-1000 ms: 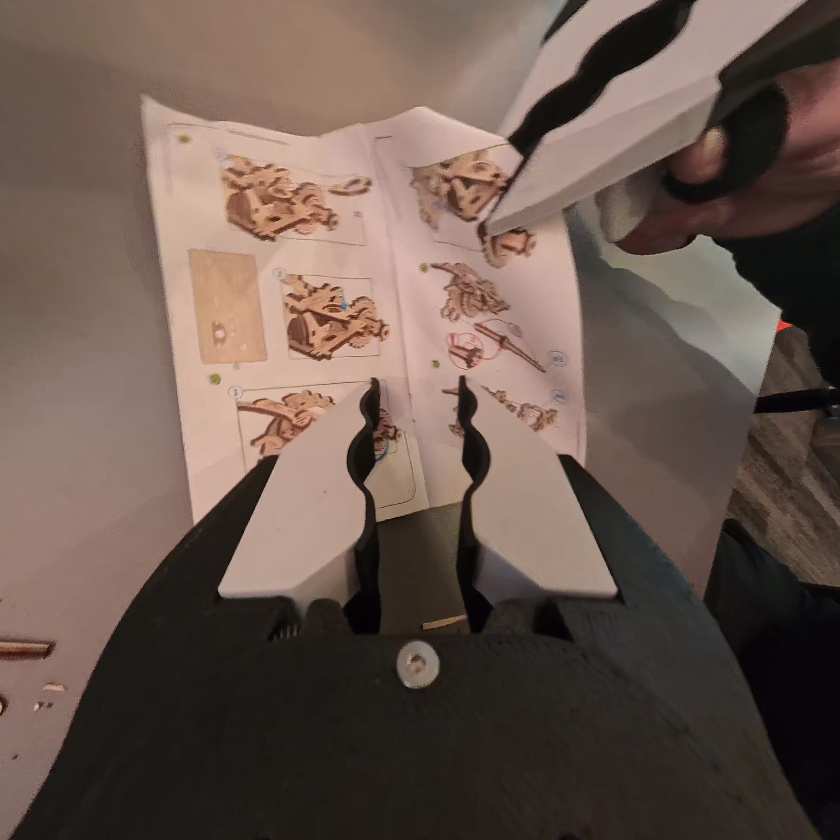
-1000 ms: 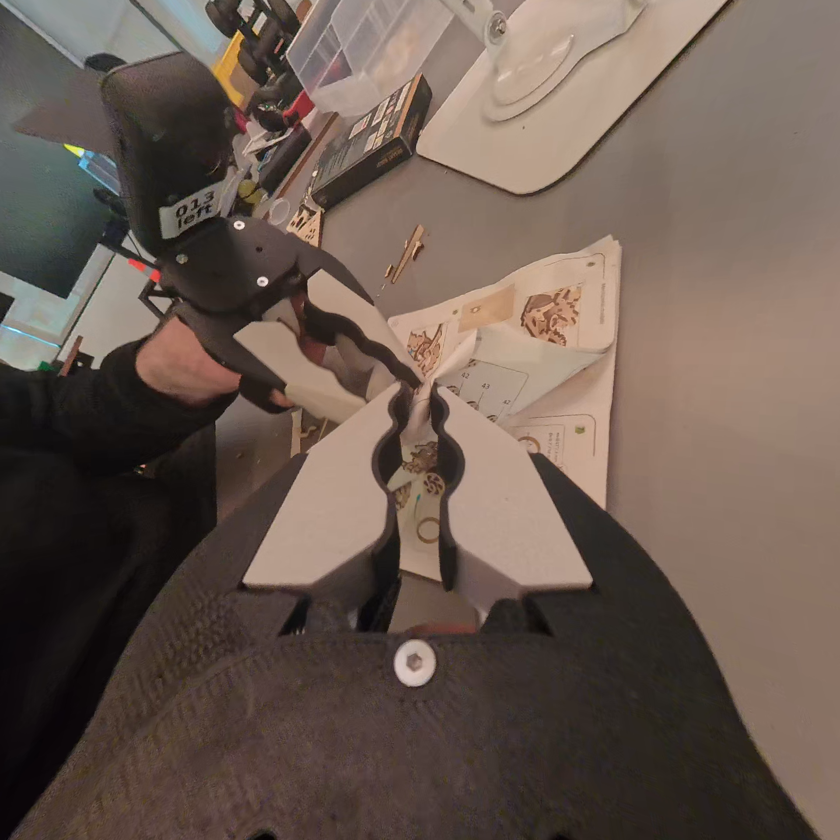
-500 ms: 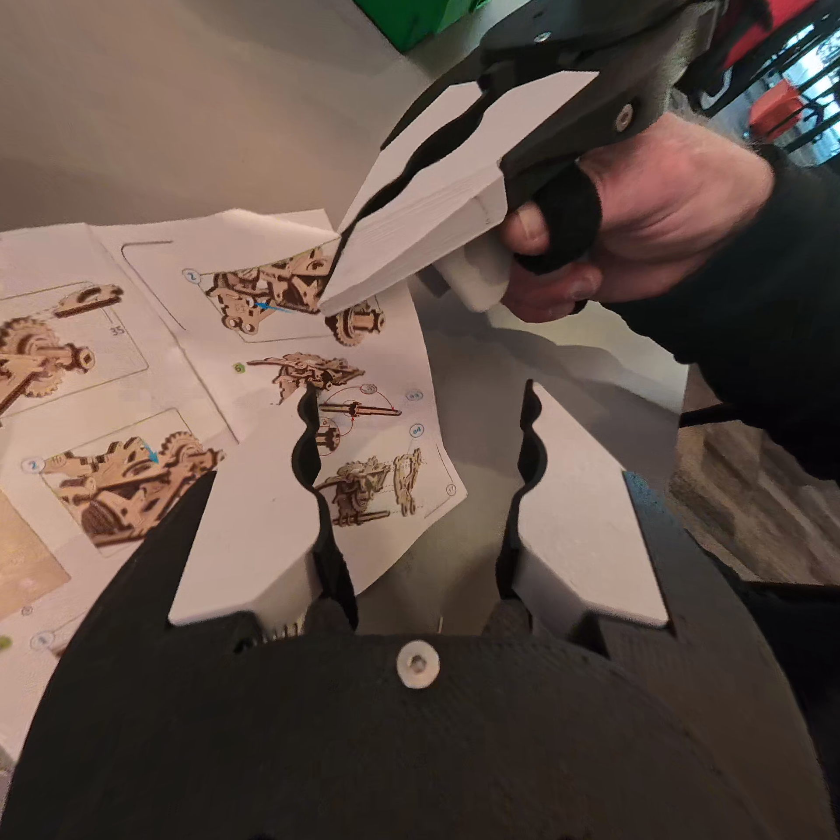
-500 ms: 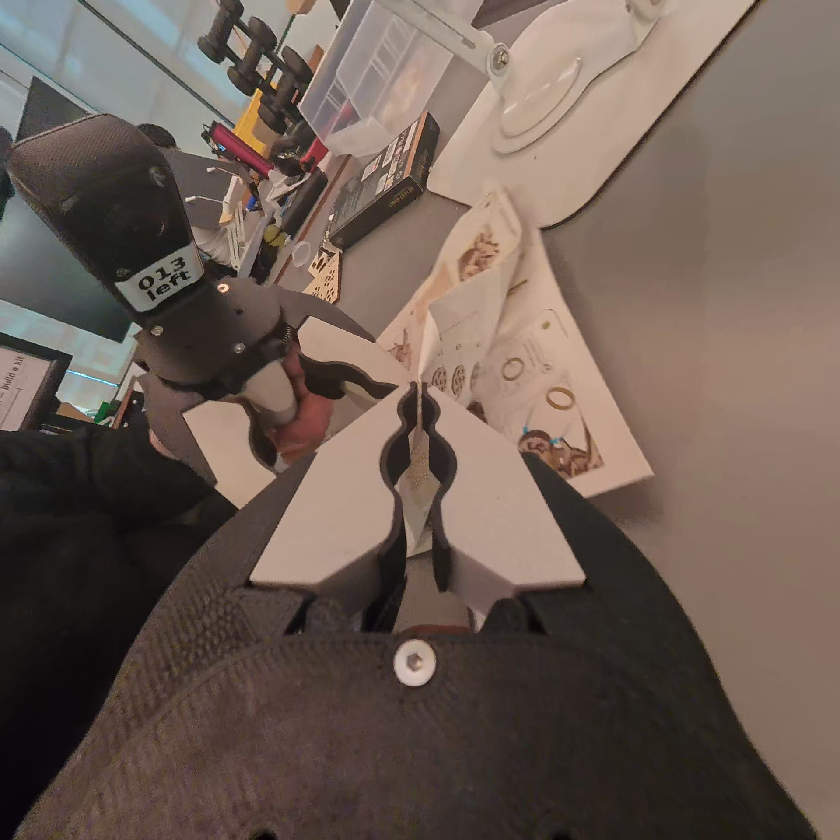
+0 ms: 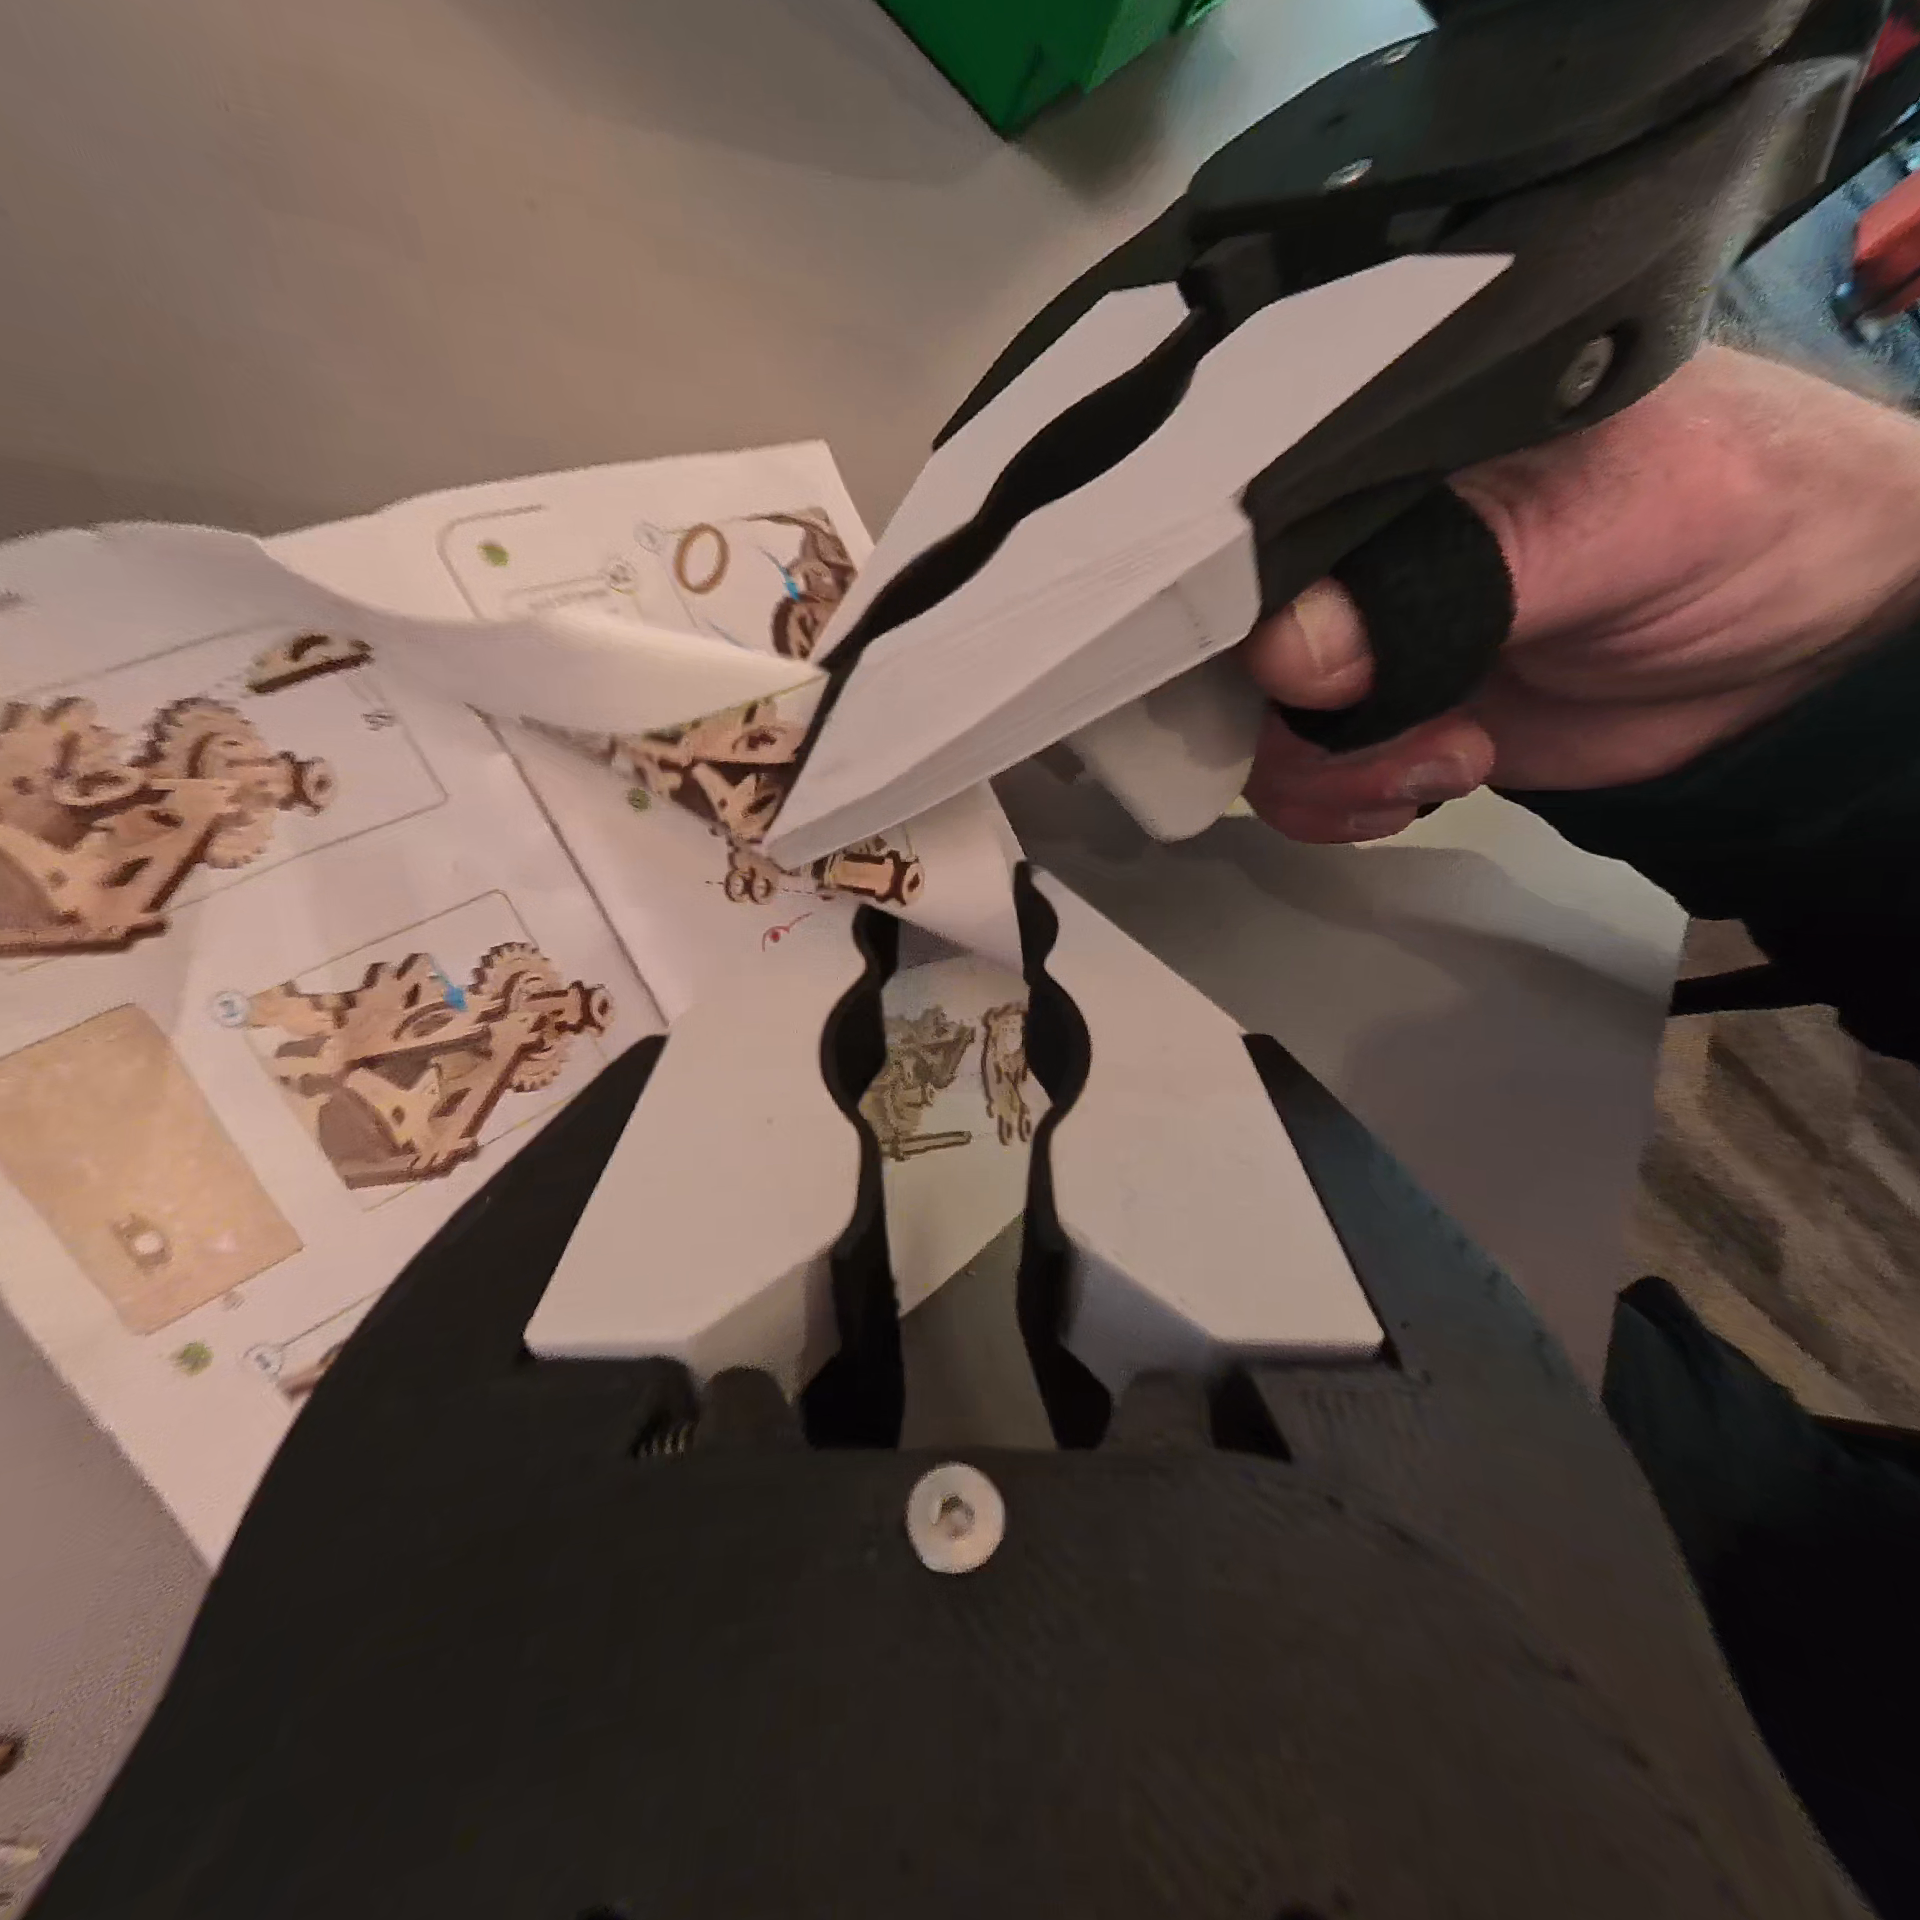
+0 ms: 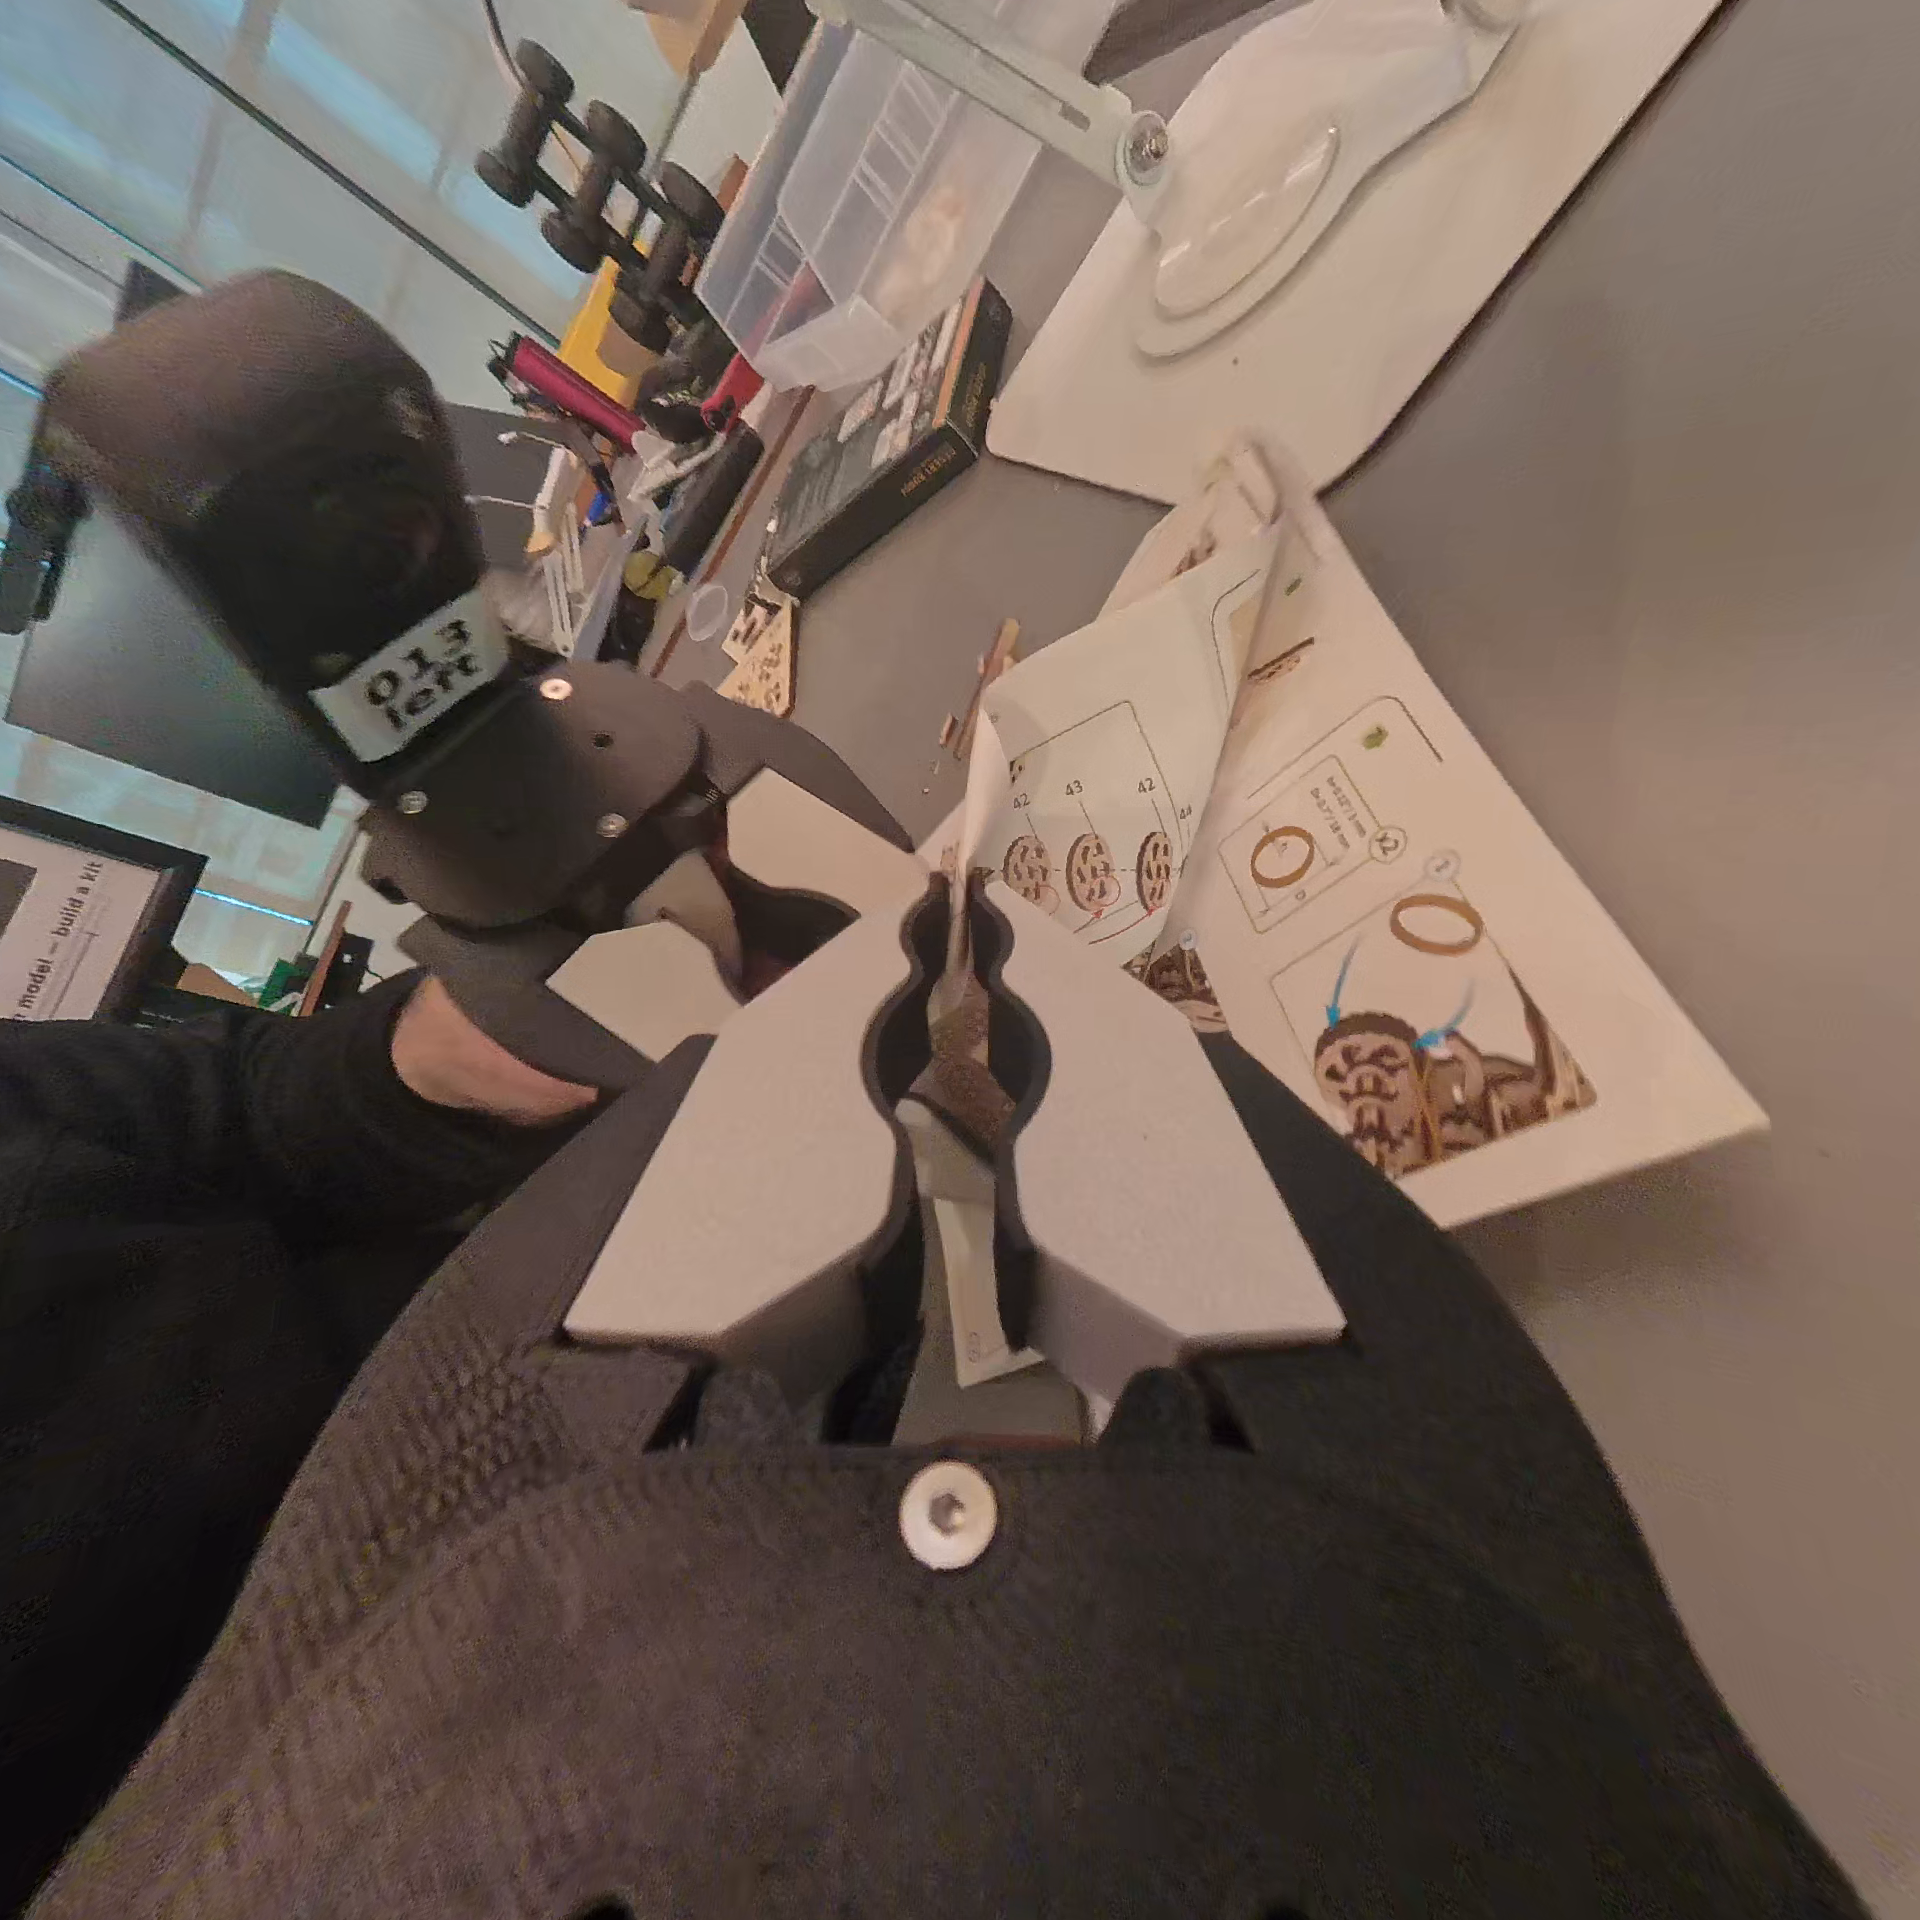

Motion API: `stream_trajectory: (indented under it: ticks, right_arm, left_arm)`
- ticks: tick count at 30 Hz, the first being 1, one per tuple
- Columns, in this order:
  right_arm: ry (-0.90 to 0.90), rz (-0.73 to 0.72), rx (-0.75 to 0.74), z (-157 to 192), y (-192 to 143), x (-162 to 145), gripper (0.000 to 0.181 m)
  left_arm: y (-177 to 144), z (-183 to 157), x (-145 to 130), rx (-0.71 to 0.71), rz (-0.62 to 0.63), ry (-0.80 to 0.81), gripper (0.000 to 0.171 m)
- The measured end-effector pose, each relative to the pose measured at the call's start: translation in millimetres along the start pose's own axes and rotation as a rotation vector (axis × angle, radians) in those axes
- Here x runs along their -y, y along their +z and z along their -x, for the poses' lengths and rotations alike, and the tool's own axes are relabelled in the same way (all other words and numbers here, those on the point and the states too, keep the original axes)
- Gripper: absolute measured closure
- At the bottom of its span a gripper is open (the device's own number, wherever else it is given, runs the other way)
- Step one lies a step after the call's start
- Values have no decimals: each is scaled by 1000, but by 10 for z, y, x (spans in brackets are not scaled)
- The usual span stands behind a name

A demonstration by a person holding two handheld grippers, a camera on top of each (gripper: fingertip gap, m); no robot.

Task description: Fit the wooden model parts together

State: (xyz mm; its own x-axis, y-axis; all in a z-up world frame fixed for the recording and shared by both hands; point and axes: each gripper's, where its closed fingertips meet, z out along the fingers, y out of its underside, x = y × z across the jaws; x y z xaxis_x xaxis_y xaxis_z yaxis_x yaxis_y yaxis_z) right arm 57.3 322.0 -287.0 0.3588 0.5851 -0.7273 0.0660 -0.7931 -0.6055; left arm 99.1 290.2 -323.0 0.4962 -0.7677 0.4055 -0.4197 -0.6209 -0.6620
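A white instruction sheet (image 5: 436, 831) with pictures of the wooden model lies on the grey table; it also shows in the right wrist view (image 6: 1455, 935). My right gripper (image 6: 958, 894) is shut on one page of it and holds that page lifted and curled; it also shows in the left wrist view (image 5: 816, 727). My left gripper (image 5: 940, 914) is open with a narrow gap, low over the sheet's near corner, just below the right gripper. It shows at the left of the right wrist view (image 6: 748, 914). A loose wooden strip (image 6: 997, 665) and a wooden part sheet (image 6: 764, 644) lie beyond the paper.
A green box (image 5: 1039, 62) stands at the back. A white flat base (image 6: 1195, 343), a black box (image 6: 894, 457) and a clear plastic organiser (image 6: 862, 239) stand at the far end. The table edge and floor (image 5: 1766, 1143) are to the right. My hands' fingertips stand some 6 cm from each other.
The right gripper has lifted and swung its page farther over the sheet. The left gripper's jaws have narrowed from wide open and it has moved in under the right gripper.
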Motion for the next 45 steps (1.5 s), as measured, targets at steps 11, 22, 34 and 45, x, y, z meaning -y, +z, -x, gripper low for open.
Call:
stream_trajectory:
  ticks: [11, 22, 34, 45]
  right_arm:
    - [-69, -200, -27, -181, -557, 181, 148]
    - [-401, 89, -434, -643, -717, -176, 176]
    - [-421, 211, -463, -819, -635, -427, 181]
    - [-407, 213, -437, -808, -634, -433, 181]
  left_arm:
    - [-55, -163, 192, -260, -75, -189, 171]
    - [-58, -369, 548, -501, -159, -383, 171]
    - [119, -432, 479, -574, -138, -358, 156]
    - [223, -451, 498, -573, -140, -337, 136]
